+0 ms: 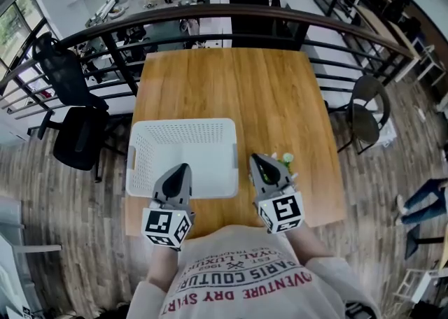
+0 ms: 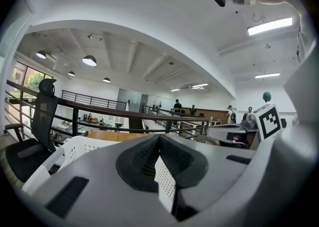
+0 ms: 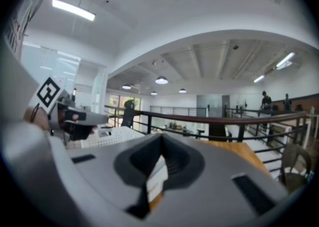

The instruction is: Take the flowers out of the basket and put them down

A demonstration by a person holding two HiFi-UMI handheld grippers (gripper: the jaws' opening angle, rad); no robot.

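Flowers [image 1: 287,160] right of basket [image 1: 182,123], mostly hidden, axis unclear; left tongs [image 1: 183,168], right tongs [image 1: 258,160] pressed together, empty.

I hold two grippers: one left gripper [image 1: 180,168] and one right gripper [image 1: 260,161]. There are two marker cubes, one on my left [image 1: 166,227] and one on my right [image 1: 281,211]. One wooden table [image 1: 231,87] bears one white basket [image 1: 185,132] and one small cluster of flowers [image 1: 285,159], blooms too hidden to count. Two black chairs: one office chair [image 1: 70,101], one round-backed chair [image 1: 367,111].
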